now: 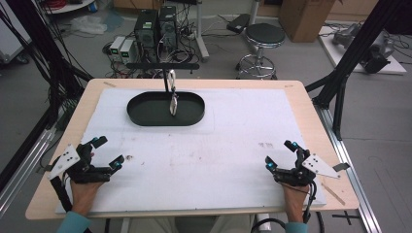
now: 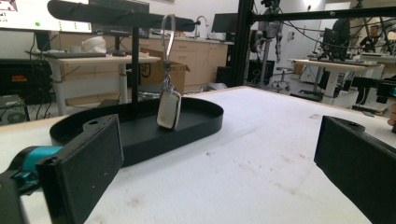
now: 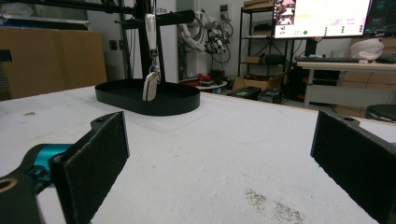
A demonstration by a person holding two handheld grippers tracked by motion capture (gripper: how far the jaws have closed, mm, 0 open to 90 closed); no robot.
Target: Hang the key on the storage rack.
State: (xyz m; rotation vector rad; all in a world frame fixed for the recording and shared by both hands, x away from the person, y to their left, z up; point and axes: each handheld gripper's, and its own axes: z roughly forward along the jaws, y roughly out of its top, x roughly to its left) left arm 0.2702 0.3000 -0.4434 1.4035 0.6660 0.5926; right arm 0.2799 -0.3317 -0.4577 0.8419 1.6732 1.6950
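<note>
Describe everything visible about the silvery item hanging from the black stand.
The hanging item is a small, flat, rounded-rectangular tag with a pale, glossy metallic look. A short chain links it to a light strap loop draped over the stand's horizontal bar. It hangs roughly upright beside the post, low over the black oval tray, at the table's far side. Whether its lower edge touches the tray cannot be told. Neither gripper touches it.
</note>
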